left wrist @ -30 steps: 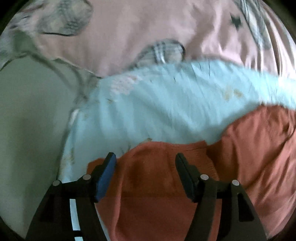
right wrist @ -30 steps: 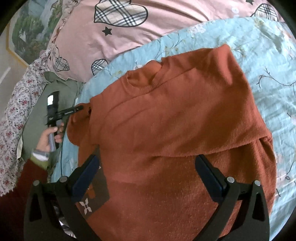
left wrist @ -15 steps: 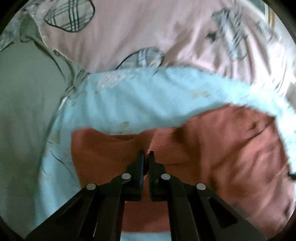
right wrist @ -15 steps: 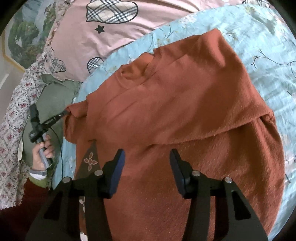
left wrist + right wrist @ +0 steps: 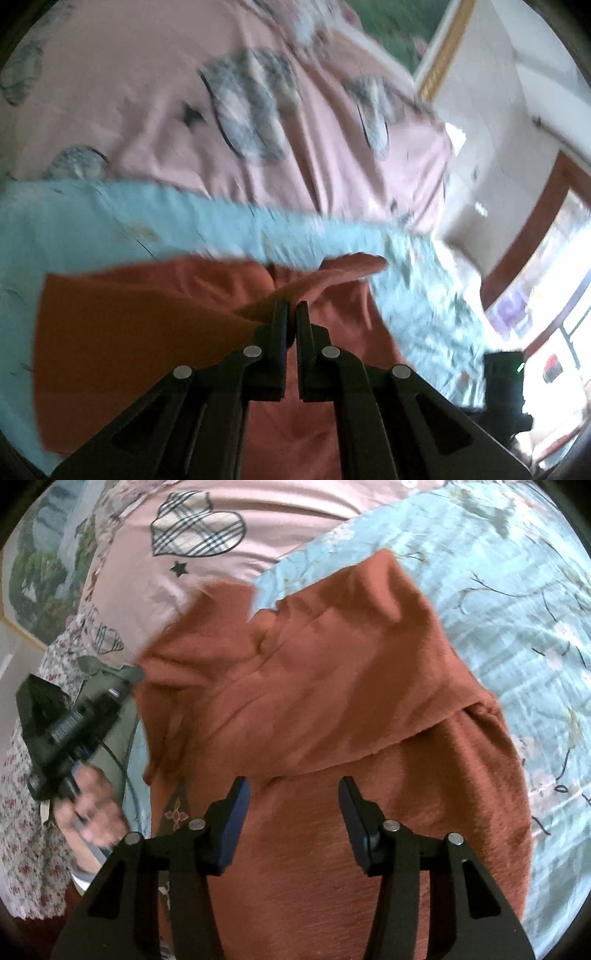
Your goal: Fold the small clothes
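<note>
**On the bed, one sleeve pinched, the other side free**

On the bed, over the light blue floral sheet (image 5: 517,602), lies the rust-orange sweater (image 5: 332,686) I am working on. It covers the middle of the sheet, its collar end toward the pink heart-print quilt (image 5: 258,517) and its lower body under my right hand-held gripper (image 5: 293,816).

My left hand-held gripper (image 5: 290,325) has its fingers pressed together on a raised fold of the sweater's fabric, which stands up in a ridge from the tips toward the sheet's edge. In the right wrist view that same tool sits at the far left, gripped in my left hand (image 5: 92,812), with the sweater's edge drawn up to it and lifted off the sheet. The view is blurred there, so I cannot make out exactly which part of the garment is caught.

My right hand-held gripper is spread wide, its blue-padded fingers (image 5: 232,819) apart above the sweater's lower body and holding nothing. Whether the tips touch the knit, I cannot tell.

An upper layer of the sweater lies folded across the lower part. A dark green cloth (image 5: 110,672) lies beside the quilt at the left.
</note>
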The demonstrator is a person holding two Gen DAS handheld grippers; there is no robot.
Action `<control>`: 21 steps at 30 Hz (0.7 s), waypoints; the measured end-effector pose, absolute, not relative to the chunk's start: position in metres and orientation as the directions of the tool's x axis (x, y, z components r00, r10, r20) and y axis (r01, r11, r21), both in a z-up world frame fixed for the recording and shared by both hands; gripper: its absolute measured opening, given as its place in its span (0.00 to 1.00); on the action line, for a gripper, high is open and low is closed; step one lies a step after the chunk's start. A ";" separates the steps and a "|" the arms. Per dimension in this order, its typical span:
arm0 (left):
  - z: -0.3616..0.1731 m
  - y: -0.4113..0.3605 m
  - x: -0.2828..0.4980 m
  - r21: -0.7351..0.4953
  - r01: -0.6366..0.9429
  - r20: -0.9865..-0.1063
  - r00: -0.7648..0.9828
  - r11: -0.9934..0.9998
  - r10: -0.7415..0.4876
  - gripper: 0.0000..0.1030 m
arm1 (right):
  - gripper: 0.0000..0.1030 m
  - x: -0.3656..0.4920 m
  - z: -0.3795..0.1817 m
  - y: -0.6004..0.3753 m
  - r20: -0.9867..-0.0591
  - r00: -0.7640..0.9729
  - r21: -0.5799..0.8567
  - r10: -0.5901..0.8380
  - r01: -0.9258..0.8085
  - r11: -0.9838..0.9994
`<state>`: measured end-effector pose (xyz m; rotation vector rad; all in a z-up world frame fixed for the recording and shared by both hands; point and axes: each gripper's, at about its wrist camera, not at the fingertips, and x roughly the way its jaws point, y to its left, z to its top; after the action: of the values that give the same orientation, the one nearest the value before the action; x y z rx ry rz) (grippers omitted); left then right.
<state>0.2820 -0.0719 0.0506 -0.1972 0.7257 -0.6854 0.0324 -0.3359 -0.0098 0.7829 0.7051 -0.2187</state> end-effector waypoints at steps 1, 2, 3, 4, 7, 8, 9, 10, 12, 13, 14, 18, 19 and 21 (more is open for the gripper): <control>0.040 -0.085 0.280 -0.378 0.515 -0.566 0.530 0.770 -0.632 0.02 | 0.50 0.032 -0.011 -0.338 -0.655 0.752 0.572 0.071 0.432 0.697; 0.027 -0.098 0.278 -0.363 0.520 -0.592 0.512 0.773 -0.622 0.02 | 0.50 0.033 -0.012 -0.339 -0.656 0.752 0.573 0.072 0.433 0.696; 0.017 -0.105 0.277 -0.355 0.521 -0.611 0.499 0.777 -0.614 0.02 | 0.50 0.033 -0.013 -0.339 -0.656 0.751 0.573 0.072 0.435 0.695; 0.005 -0.112 0.276 -0.350 0.520 -0.629 0.485 0.779 -0.607 0.02 | 0.50 0.034 -0.014 -0.340 -0.657 0.750 0.575 0.072 0.437 0.692; -0.020 -0.122 0.273 -0.353 0.516 -0.662 0.451 0.780 -0.598 0.02 | 0.50 0.038 -0.015 -0.341 -0.655 0.752 0.587 0.074 0.445 0.677; -0.026 -0.124 0.272 -0.345 0.515 -0.671 0.449 0.785 -0.590 0.02 | 0.50 0.040 -0.015 -0.341 -0.655 0.752 0.590 0.075 0.448 0.672; -0.031 -0.123 0.272 -0.340 0.516 -0.678 0.446 0.787 -0.585 0.02 | 0.50 0.041 -0.015 -0.341 -0.654 0.752 0.593 0.077 0.447 0.669; -0.034 -0.122 0.270 -0.336 0.520 -0.684 0.439 0.786 -0.583 0.02 | 0.50 0.044 -0.015 -0.340 -0.650 0.755 0.602 0.086 0.442 0.665; -0.038 -0.122 0.266 -0.317 0.531 -0.699 0.429 0.786 -0.572 0.03 | 0.50 0.049 -0.013 -0.339 -0.636 0.764 0.623 0.110 0.425 0.656; -0.039 -0.122 0.264 -0.311 0.535 -0.704 0.425 0.786 -0.568 0.03 | 0.50 0.052 -0.013 -0.338 -0.628 0.769 0.632 0.117 0.417 0.653; -0.040 -0.120 0.260 -0.301 0.538 -0.712 0.422 0.788 -0.560 0.07 | 0.50 0.056 -0.012 -0.338 -0.624 0.773 0.633 0.117 0.412 0.655; -0.040 -0.099 0.245 -0.289 0.524 -0.721 0.431 0.801 -0.542 0.17 | 0.50 0.069 -0.008 -0.346 -0.629 0.775 0.594 0.063 0.426 0.682; -0.039 -0.091 0.240 -0.282 0.518 -0.722 0.440 0.808 -0.534 0.19 | 0.50 0.075 -0.008 -0.350 -0.634 0.772 0.584 0.057 0.429 0.689; -0.037 -0.070 0.230 -0.262 0.492 -0.728 0.464 0.831 -0.504 0.24 | 0.50 0.088 -0.008 -0.356 -0.654 0.755 0.553 0.038 0.443 0.706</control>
<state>0.2300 -0.0701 -0.0373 -0.0155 0.9001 -0.6117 0.0877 -0.3560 -0.0078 0.7656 0.6909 -0.2465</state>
